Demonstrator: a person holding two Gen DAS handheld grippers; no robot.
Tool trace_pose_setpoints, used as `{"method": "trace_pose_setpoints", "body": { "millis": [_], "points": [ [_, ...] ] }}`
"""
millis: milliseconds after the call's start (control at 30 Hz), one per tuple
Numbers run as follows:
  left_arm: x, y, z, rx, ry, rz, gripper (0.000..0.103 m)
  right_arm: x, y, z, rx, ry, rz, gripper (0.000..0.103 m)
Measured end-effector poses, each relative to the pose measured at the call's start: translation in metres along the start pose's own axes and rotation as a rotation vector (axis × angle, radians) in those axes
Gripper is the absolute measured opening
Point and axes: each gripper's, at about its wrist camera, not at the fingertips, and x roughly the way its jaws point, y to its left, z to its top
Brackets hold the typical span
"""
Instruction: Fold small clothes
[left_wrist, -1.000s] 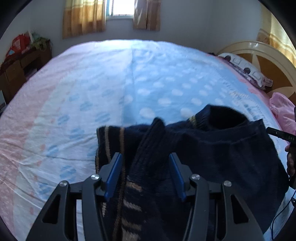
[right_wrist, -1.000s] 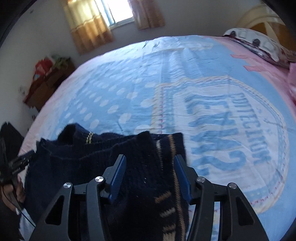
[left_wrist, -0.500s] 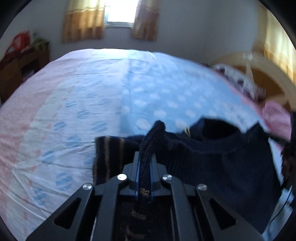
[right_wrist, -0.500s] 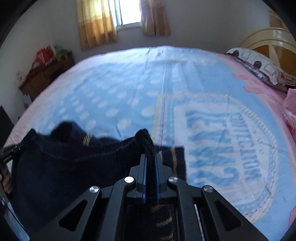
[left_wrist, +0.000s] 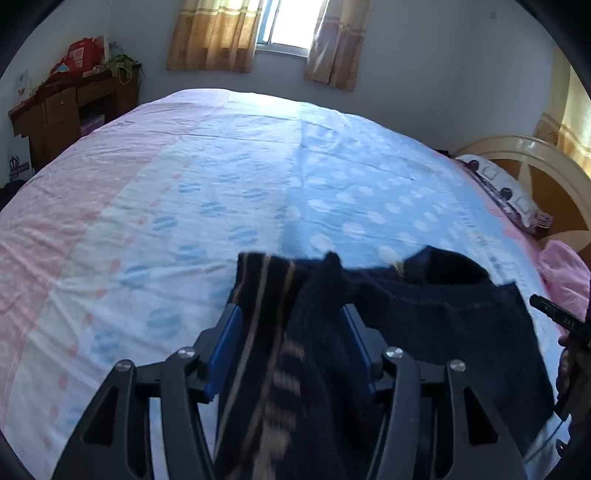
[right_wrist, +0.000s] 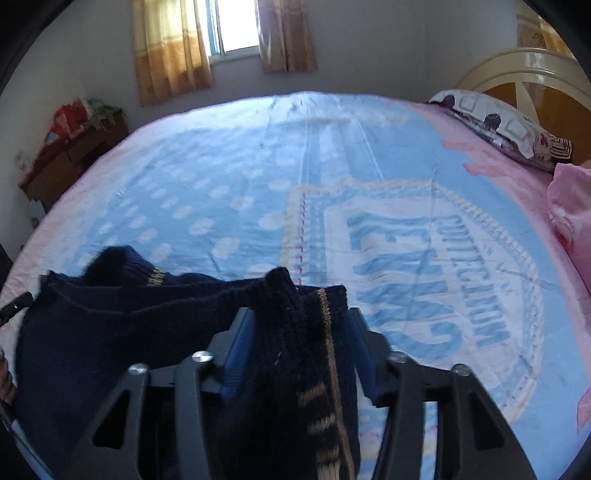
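A dark navy knit sweater (left_wrist: 443, 317) with tan stripes on its sleeves lies on the bed, collar away from me. In the left wrist view my left gripper (left_wrist: 290, 314) straddles a raised ridge of its left shoulder. The jaws are opening, with the fabric between the blue pads (left_wrist: 225, 343) and no pad pressing on it. In the right wrist view the sweater (right_wrist: 129, 332) spreads to the left. My right gripper (right_wrist: 299, 317) straddles the other shoulder ridge. Its jaws are opening too, with the knit between them and loose.
The bed sheet (left_wrist: 221, 192) is pale blue and pink with dots and large lettering (right_wrist: 424, 277). A patterned pillow (right_wrist: 498, 125) and a pink cloth (right_wrist: 572, 206) lie by the cream headboard (left_wrist: 535, 158). A wooden desk (left_wrist: 66, 107) stands at the far left.
One second ago both grippers stood open over the shoulders. Half a second ago both were shut on the knit ridges. Now both sets of jaws are apart again, and the left hand has shifted.
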Motion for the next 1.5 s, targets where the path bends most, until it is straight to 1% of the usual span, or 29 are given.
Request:
{"method": "trace_pose_setpoints", "body": {
  "millis": [67,100,167,233,267,300,333,367,400,467,500,567,633,700,767,833,867,900,933,1000,1033,1067,1100,1167,1233,1333,1500],
  "points": [
    [-0.017,-0.001,-0.015,0.01,-0.004,-0.016,0.059,-0.019,0.001,-0.008,0.005,-0.014,0.052,0.053],
    [-0.024,-0.003,-0.025,0.026,0.0,-0.024,0.064,-0.028,0.003,-0.014,0.002,-0.011,0.073,0.053],
    [-0.035,-0.006,-0.049,0.072,0.018,-0.003,0.066,-0.047,0.01,-0.034,-0.024,0.007,0.143,0.053],
    [-0.036,-0.008,-0.064,0.107,0.041,0.014,0.066,-0.062,0.02,-0.06,-0.079,0.025,0.172,0.053],
    [-0.034,-0.009,-0.072,0.126,0.062,0.03,0.066,-0.066,0.023,-0.07,-0.105,0.034,0.17,0.053],
    [-0.033,-0.009,-0.079,0.142,0.072,0.063,0.067,-0.068,0.027,-0.081,-0.13,0.048,0.168,0.053],
    [-0.034,-0.008,-0.084,0.158,0.069,0.095,0.067,-0.067,0.029,-0.094,-0.161,0.083,0.153,0.053],
    [-0.032,-0.008,-0.088,0.173,0.076,0.124,0.068,-0.065,0.029,-0.104,-0.177,0.108,0.119,0.053],
    [-0.03,-0.005,-0.092,0.167,0.094,0.131,0.068,-0.061,0.026,-0.116,-0.185,0.135,0.07,0.053],
    [-0.032,0.002,-0.1,0.121,0.111,0.105,0.069,-0.058,0.02,-0.135,-0.184,0.176,0.047,0.052],
    [-0.034,0.005,-0.103,0.105,0.108,0.102,0.072,-0.062,0.018,-0.14,-0.179,0.157,0.049,0.052],
    [-0.037,0.01,-0.108,0.085,0.105,0.109,0.077,-0.069,0.018,-0.149,-0.182,0.149,0.032,0.052],
    [-0.039,0.016,-0.11,0.056,0.092,0.092,0.078,-0.075,0.021,-0.151,-0.19,0.15,0.012,0.052],
    [-0.041,0.019,-0.111,0.04,0.082,0.084,0.078,-0.08,0.019,-0.146,-0.168,0.134,0.002,0.052],
    [-0.04,0.018,-0.111,0.04,0.077,0.094,0.078,-0.094,0.023,-0.139,-0.135,0.068,0.025,0.053],
    [-0.042,0.015,-0.115,0.047,0.078,0.111,0.08,-0.104,0.037,-0.138,-0.168,0.029,0.047,0.053],
    [-0.044,0.014,-0.117,0.051,0.077,0.121,0.083,-0.105,0.043,-0.138,-0.193,0.02,0.034,0.053],
    [-0.045,0.014,-0.119,0.052,0.078,0.133,0.087,-0.104,0.047,-0.139,-0.217,0.018,0.011,0.053],
    [-0.044,0.014,-0.12,0.05,0.08,0.141,0.088,-0.097,0.049,-0.142,-0.231,0.041,-0.017,0.053],
    [-0.046,0.015,-0.122,0.049,0.079,0.143,0.089,-0.079,0.039,-0.15,-0.2,0.1,-0.048,0.053],
    [-0.046,0.014,-0.123,0.052,0.078,0.145,0.089,-0.076,0.034,-0.153,-0.179,0.101,-0.034,0.055],
    [-0.047,0.014,-0.124,0.056,0.076,0.149,0.09,-0.077,0.03,-0.156,-0.166,0.075,-0.018,0.055],
    [-0.047,0.014,-0.125,0.057,0.074,0.152,0.09,-0.079,0.029,-0.157,-0.166,0.068,-0.014,0.055],
    [-0.048,0.013,-0.126,0.061,0.068,0.157,0.091,-0.083,0.03,-0.158,-0.168,0.068,-0.028,0.055],
    [-0.047,0.014,-0.125,0.06,0.067,0.164,0.094,-0.092,0.034,-0.153,-0.145,0.04,-0.028,0.055],
    [-0.046,0.014,-0.125,0.057,0.067,0.171,0.096,-0.103,0.055,-0.141,-0.15,-0.017,-0.001,0.055],
    [-0.046,0.017,-0.125,0.048,0.072,0.163,0.098,-0.091,0.111,-0.133,-0.225,-0.019,0.073,0.055]
  ]
}}
